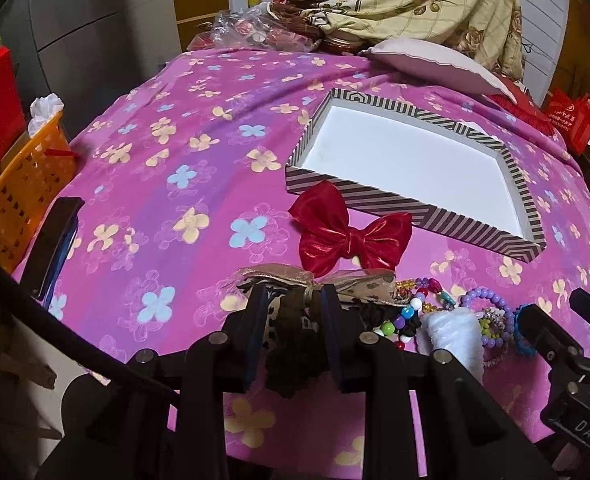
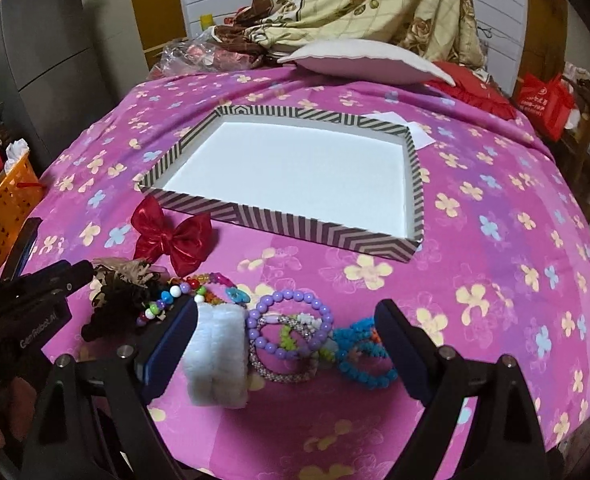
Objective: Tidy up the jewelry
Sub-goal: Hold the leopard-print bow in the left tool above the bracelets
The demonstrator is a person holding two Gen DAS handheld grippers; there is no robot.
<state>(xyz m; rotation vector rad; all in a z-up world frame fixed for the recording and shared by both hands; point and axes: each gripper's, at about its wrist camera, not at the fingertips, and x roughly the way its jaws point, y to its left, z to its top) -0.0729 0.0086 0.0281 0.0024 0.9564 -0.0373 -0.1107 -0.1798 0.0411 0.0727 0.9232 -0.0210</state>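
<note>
Left wrist view: left gripper low over the pink flowered bedspread, fingers closed in on the dark knotted middle of a brown leopard-print bow, clamped on it at the centre. Just beyond, touching the leopard bow's far edge, a shiny red bow, lying against the near wall of the striped tray; white tray floor bare. To the right of the held bow, a heap of jewelry: multicoloured bead bracelet, white fuzzy band, purple bead bracelet. At far right, part of the right gripper. At left edge, an orange basket beside the bed; at the far end, a pillow. Right wrist view: right gripper with jaws spread wide, closed on nothing, straddling the pile; white fuzzy band touching the left finger's pad, purple bead bracelet and a silver sparkly bangle overlapping between the fingers, blue bead bracelet just beside the right finger. Multicoloured bead bracelet left of these, next to the leopard-print bow with the left gripper reaching onto it. Red bow near the tray's near left corner, tray well beyond the pile.
</note>
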